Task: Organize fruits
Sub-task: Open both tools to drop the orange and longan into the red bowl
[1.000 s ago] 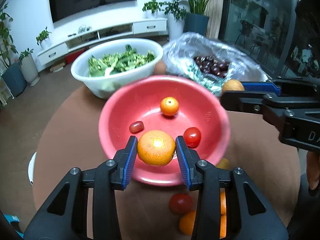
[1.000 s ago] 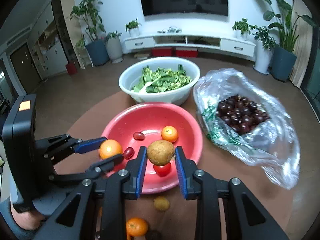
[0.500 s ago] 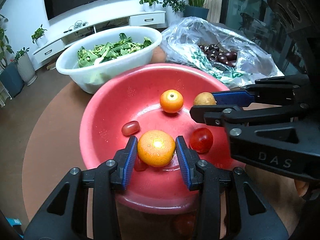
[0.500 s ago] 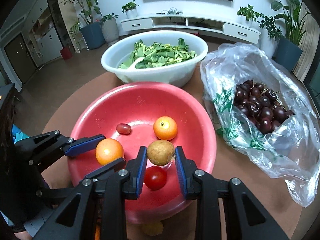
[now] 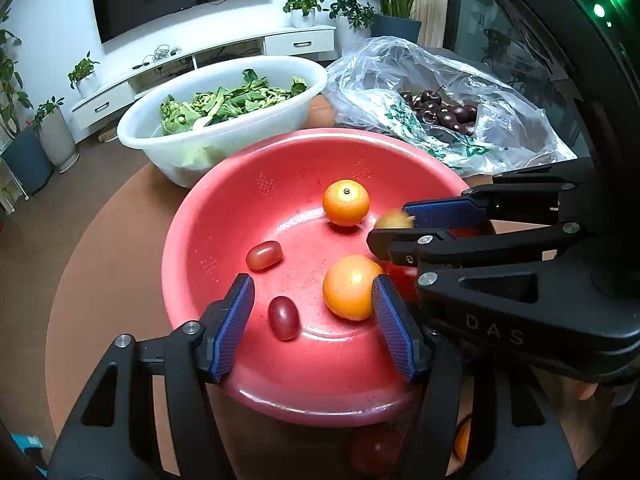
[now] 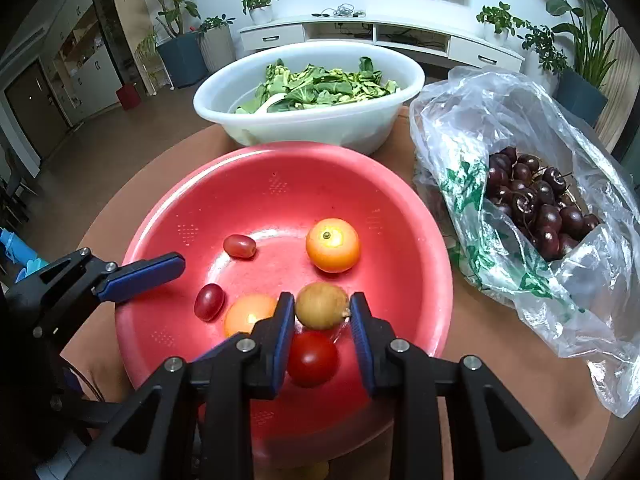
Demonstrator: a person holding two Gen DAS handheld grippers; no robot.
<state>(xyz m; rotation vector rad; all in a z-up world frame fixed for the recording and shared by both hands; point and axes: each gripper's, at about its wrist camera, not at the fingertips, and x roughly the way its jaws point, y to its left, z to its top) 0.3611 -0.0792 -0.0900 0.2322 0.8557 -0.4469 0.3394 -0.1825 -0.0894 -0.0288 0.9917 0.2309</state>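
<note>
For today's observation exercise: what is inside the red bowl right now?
The red bowl holds two oranges, two grape tomatoes and a round tomato. The right gripper grips a yellowish fruit above it. The gripper covers part of the floor.

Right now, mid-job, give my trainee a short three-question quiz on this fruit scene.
1. True or false: the left hand-held gripper grips the orange.
2. What does the right hand-held gripper hold? A) the cherry tomato B) the small yellow-brown fruit C) a cherry
3. Fill in: the leafy greens lie in the ___ basin.

Key:
1. False. Its jaws have just been opening; the orange lies loose in the red bowl, beside one pad.
2. B
3. White
</note>
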